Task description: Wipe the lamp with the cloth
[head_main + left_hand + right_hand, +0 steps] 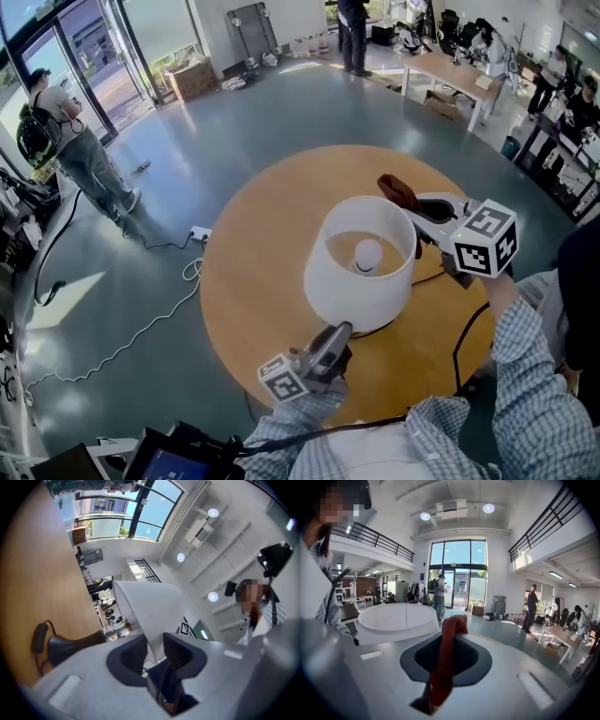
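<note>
A white lamp shade [361, 267] with a bare bulb [367, 253] inside stands in the middle of the round wooden table [258, 244]. My left gripper [339, 330] comes from the near side and is shut on the shade's lower rim. In the left gripper view the shade [150, 606] sits pinched between the jaws of the left gripper [154, 651], with the dark lamp base [70, 646] beyond. My right gripper [419, 208] is shut on a red-brown cloth [398, 192], just off the shade's far right rim. In the right gripper view the cloth [446, 648] hangs from the jaws, beside the shade [396, 620].
A black cord [464, 333] runs over the table's near right side. On the grey floor to the left lie a power strip [200, 232] and a white cable. A person with a backpack [80, 150] stands far left; desks [459, 75] and people fill the back right.
</note>
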